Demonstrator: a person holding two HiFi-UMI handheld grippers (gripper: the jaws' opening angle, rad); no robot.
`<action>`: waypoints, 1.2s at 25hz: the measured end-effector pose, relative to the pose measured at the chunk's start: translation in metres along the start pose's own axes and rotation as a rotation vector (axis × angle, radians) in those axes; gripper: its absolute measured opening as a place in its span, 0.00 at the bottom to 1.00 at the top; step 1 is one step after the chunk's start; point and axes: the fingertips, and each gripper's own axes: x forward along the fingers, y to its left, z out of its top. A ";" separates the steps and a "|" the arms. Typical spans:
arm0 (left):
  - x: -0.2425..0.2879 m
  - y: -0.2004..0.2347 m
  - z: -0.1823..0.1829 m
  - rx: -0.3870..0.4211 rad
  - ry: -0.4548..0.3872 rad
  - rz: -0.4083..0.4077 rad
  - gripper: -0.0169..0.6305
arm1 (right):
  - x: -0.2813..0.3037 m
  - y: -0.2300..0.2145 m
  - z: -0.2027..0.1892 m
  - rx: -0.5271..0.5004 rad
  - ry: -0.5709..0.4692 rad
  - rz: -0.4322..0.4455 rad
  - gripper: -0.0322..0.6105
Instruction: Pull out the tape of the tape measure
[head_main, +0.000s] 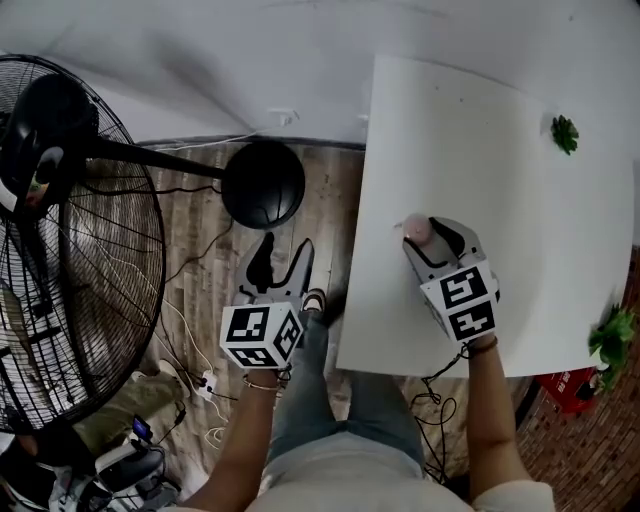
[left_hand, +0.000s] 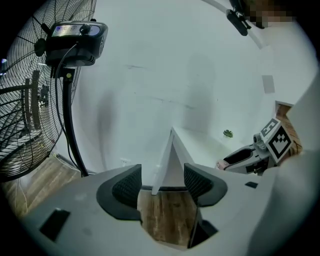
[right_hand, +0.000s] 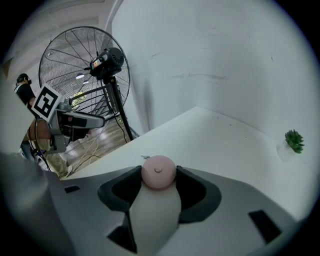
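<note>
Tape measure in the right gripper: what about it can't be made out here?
Head view: the right gripper covers most of the tape measure; only a pink edge shows.
Right gripper view: the jaws hide its lower part, so contact with the table is unclear.
Same view: a speck beside it is too small to call the tape's tab.
Left gripper view: it is a tiny pink spot, no detail.

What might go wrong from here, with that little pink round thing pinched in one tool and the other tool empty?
The round pink tape measure is pinched only at its sides by the right tool; a pull might twist it or slip it out.
What looks like its tab is tiny, so the open left tool, off beside the table, may miss it.
</note>
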 end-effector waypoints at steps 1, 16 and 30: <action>0.000 -0.001 0.000 0.001 0.001 -0.002 0.44 | 0.000 0.000 0.000 0.001 0.000 0.000 0.39; -0.005 -0.021 0.014 0.055 -0.003 -0.059 0.44 | -0.012 0.005 0.009 0.030 -0.047 -0.017 0.38; -0.013 -0.098 0.047 0.145 -0.042 -0.236 0.44 | -0.099 -0.010 0.028 0.115 -0.164 -0.151 0.38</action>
